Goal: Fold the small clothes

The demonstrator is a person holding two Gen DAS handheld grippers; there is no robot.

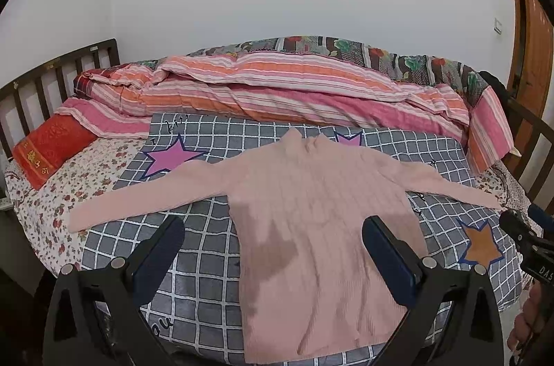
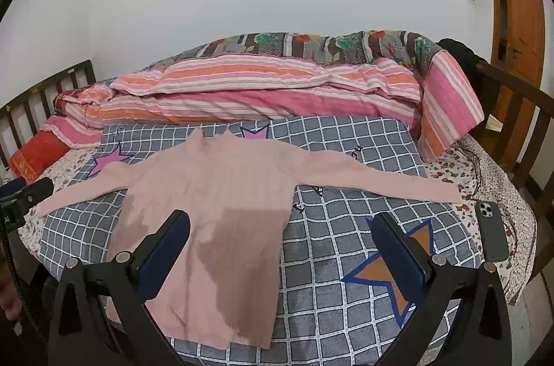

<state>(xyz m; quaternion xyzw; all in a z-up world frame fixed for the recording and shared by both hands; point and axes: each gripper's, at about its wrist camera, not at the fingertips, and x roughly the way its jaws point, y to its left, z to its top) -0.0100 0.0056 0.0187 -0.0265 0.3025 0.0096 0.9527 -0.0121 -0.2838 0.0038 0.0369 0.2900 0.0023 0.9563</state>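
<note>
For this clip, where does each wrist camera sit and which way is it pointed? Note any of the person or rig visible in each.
Left wrist: above the bed's near edge, facing the wall; the open left gripper frames the pink sweater; the right gripper and a hand show at right.
Right wrist: same edge, further right; the open right gripper spans the sweater's hem and the grid blanket; a phone lies right.
Shared: sweater, blanket, striped quilt.

Pink ribbed sweater (image 1: 311, 213) — grey checked sheet (image 1: 207, 262), purple stars.
</note>
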